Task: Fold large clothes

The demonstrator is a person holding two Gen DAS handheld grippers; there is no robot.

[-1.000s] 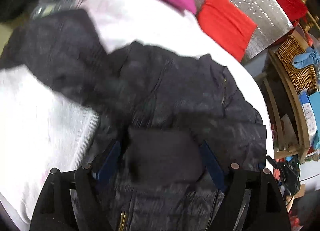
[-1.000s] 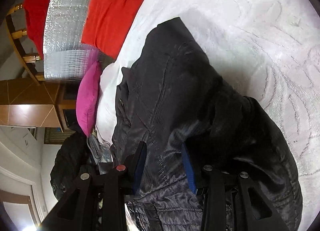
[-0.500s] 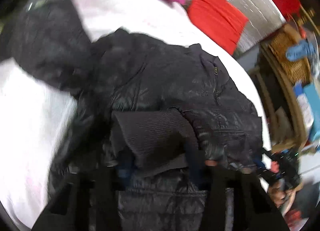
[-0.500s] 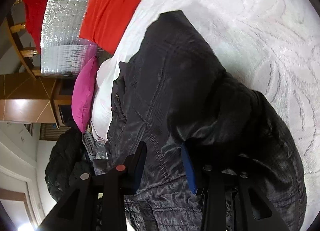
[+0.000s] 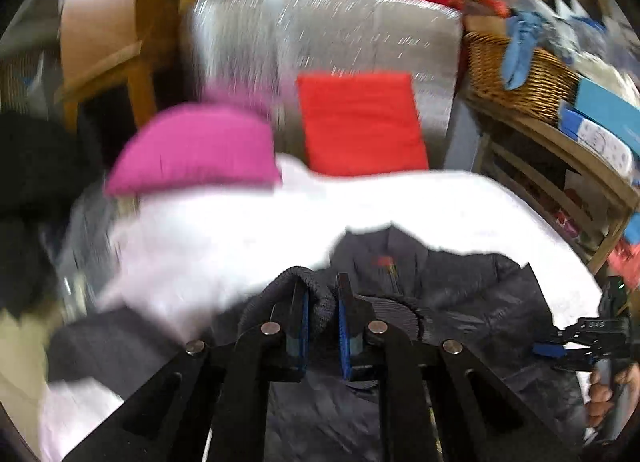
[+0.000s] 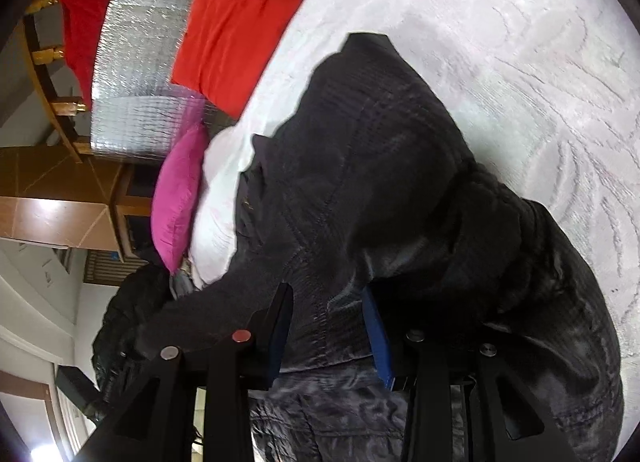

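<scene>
A black quilted jacket lies crumpled on the white bed cover. My left gripper is raised above it, and its jaws are closing with the jacket's ribbed knit cuff pinched between the blue pads. In the right wrist view the jacket fills the middle, and my right gripper is shut on a fold of its shiny fabric near the hem. The right gripper, held by a hand, shows at the far right edge of the left wrist view. The left wrist view is blurred.
A pink pillow and a red cushion lean at the bed's head against a silver foil sheet. A wicker basket sits on a wooden shelf unit to the right. Dark clothes are piled at left.
My left gripper went from wide open around the cuff to pinching it, then rose and rolled, lifting the sleeve. The right gripper kept its hold and stayed put.
</scene>
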